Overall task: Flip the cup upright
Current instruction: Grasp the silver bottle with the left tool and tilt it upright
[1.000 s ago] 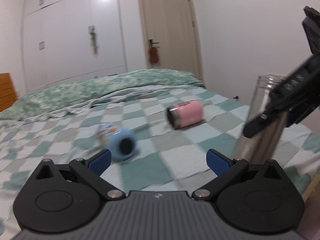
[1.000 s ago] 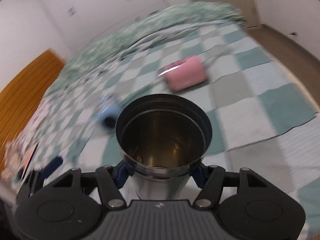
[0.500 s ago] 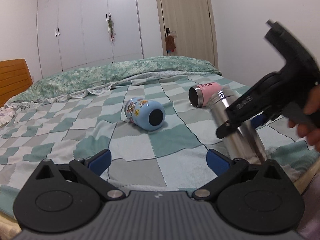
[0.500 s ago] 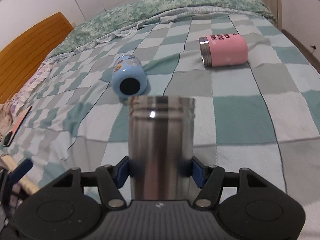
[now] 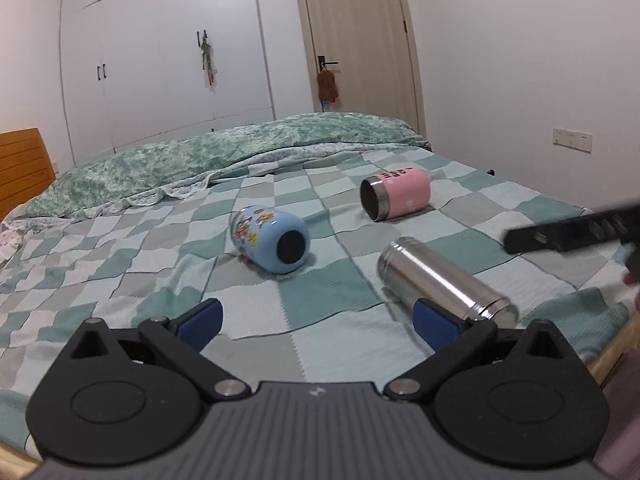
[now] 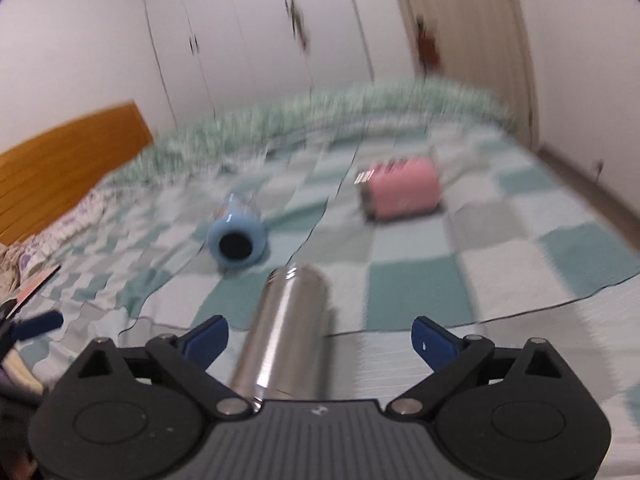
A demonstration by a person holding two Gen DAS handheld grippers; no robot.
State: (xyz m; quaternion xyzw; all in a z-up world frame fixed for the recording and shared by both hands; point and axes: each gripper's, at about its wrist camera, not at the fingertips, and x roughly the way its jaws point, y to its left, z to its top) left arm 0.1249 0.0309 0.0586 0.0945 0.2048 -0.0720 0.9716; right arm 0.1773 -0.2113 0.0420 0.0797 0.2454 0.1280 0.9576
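Three cups lie on their sides on the checked bedspread (image 5: 120,264). A steel cup (image 5: 444,278) lies at the front right; it also shows in the right wrist view (image 6: 286,328), lying between my open fingers and touching neither. A blue cartoon cup (image 5: 272,238) lies in the middle, its dark end towards me. A pink cup (image 5: 396,196) lies further back, mouth to the left. My left gripper (image 5: 318,318) is open and empty above the bed's front edge. My right gripper (image 6: 320,334) is open; its body shows at the right edge of the left wrist view (image 5: 576,232).
A folded green quilt (image 5: 224,156) lies across the far side of the bed. A wooden headboard (image 5: 22,168) stands at the left. White wardrobes and a door stand behind. The bed's edge runs along the front right.
The right gripper held the steel cup upright, tipped it over, and has now opened. The steel cup lies on its side on the bed. The right wrist view is blurred by motion.
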